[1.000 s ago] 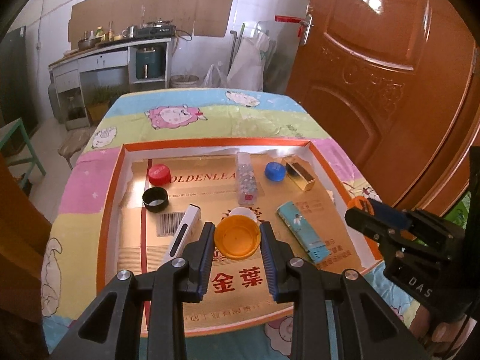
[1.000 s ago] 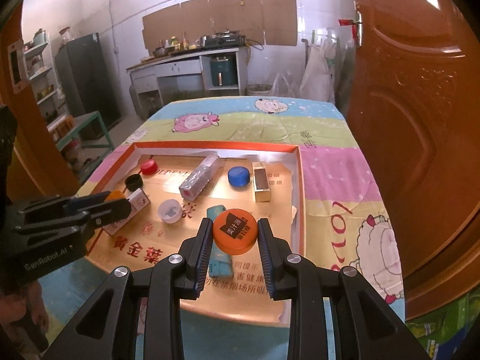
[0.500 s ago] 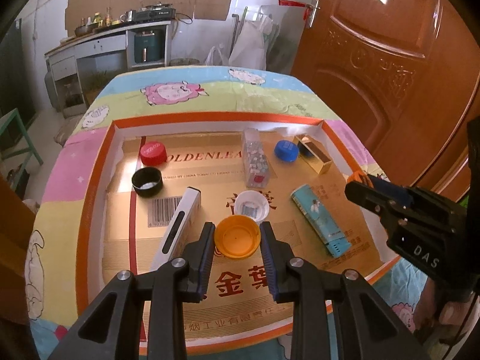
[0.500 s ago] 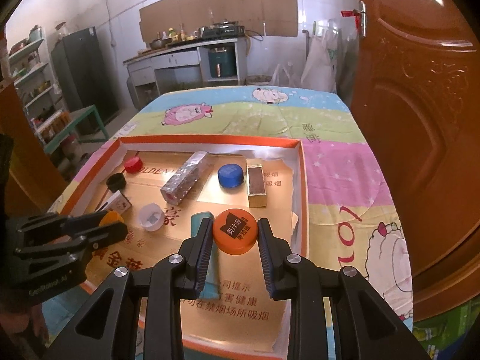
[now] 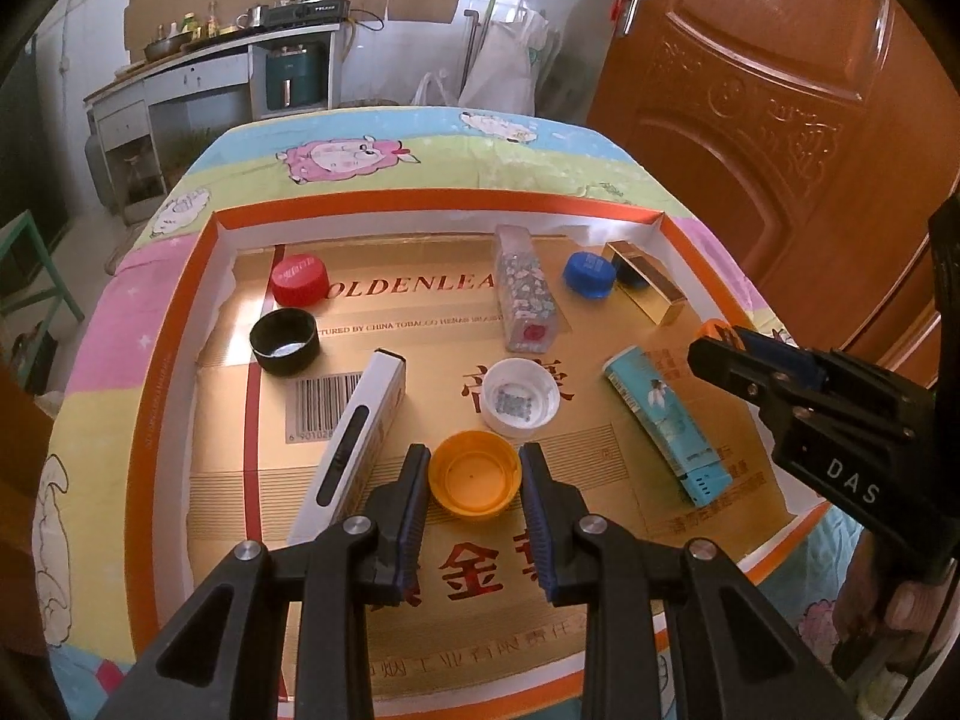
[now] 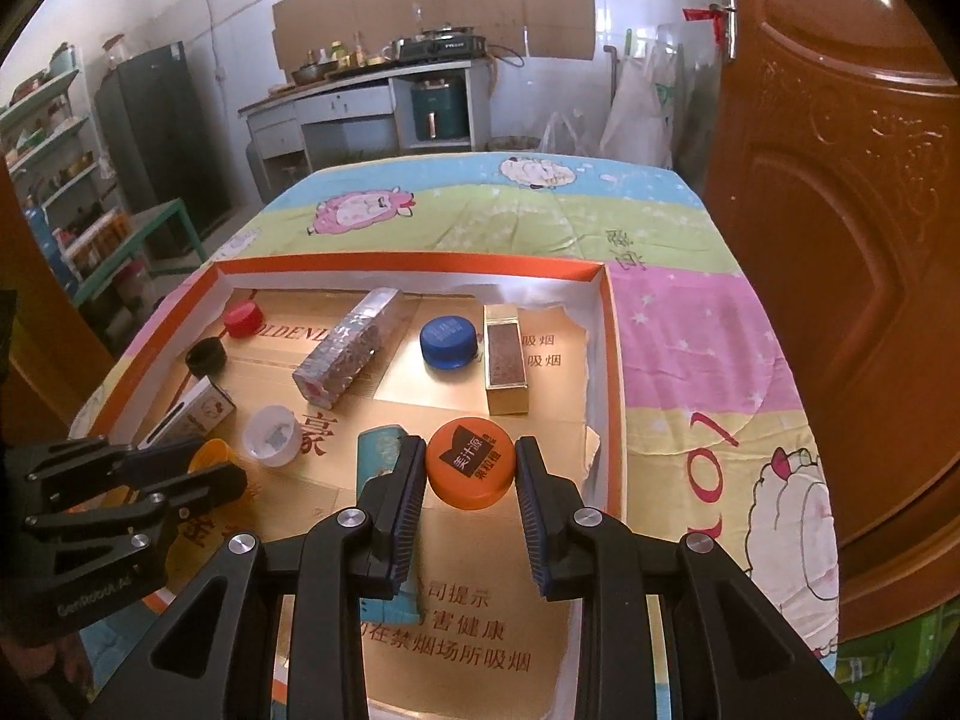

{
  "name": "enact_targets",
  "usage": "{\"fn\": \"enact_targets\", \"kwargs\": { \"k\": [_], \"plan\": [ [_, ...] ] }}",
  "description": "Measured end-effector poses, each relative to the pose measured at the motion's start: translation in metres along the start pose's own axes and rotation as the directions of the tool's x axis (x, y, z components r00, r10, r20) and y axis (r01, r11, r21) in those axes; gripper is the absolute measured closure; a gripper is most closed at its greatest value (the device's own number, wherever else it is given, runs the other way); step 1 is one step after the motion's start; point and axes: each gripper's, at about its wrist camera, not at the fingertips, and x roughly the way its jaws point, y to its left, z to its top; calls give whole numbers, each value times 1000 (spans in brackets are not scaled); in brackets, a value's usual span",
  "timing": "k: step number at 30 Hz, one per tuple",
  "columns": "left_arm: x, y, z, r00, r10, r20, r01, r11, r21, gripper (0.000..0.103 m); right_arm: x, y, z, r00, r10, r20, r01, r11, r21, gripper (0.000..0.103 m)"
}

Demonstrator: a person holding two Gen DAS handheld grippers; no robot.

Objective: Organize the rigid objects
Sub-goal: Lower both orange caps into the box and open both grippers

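The left tongs point(image 5: 474, 474) are closed on a yellow-orange cap point(image 5: 475, 473) that is held open side up. The right tongs point(image 6: 470, 471) are closed on an orange cap with dark writing point(image 6: 470, 463), held top side up. Both caps are held over the near part of the orange-rimmed tray point(image 5: 162, 372), which lies on the desk point(image 5: 456, 150) with its sheep cloth.

Just past the left tongs, a white cap point(image 5: 521, 397) lies open side up. To its left, a long white box point(image 5: 354, 444) lies slanted. To its right, a teal box point(image 5: 666, 426) lies slanted too. Farther away, a red cap point(image 5: 300, 281) and a black cap point(image 5: 284, 341) sit on the left, and a blue cap point(image 5: 589, 273) and a gold box point(image 5: 645, 291) sit on the right. A clear spotted box point(image 5: 526, 297) lies between them.

It looks as if the caps are being sorted together. A bare spot near the other caps should be picked. Each cap should be brought low until it nearly touches the tray before the tongs are opened, so it is not dropped and rolled. The white cap and the long boxes should not be bumped.
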Motion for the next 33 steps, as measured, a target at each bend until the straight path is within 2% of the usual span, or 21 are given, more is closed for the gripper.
{"fn": "enact_targets", "kwargs": {
  "k": [33],
  "plan": [
    [4,-7,-2,998,48,27,-50,997,62,72,26,-1,0,999,-9,-49,9,1000,-3,72]
  ]
}}
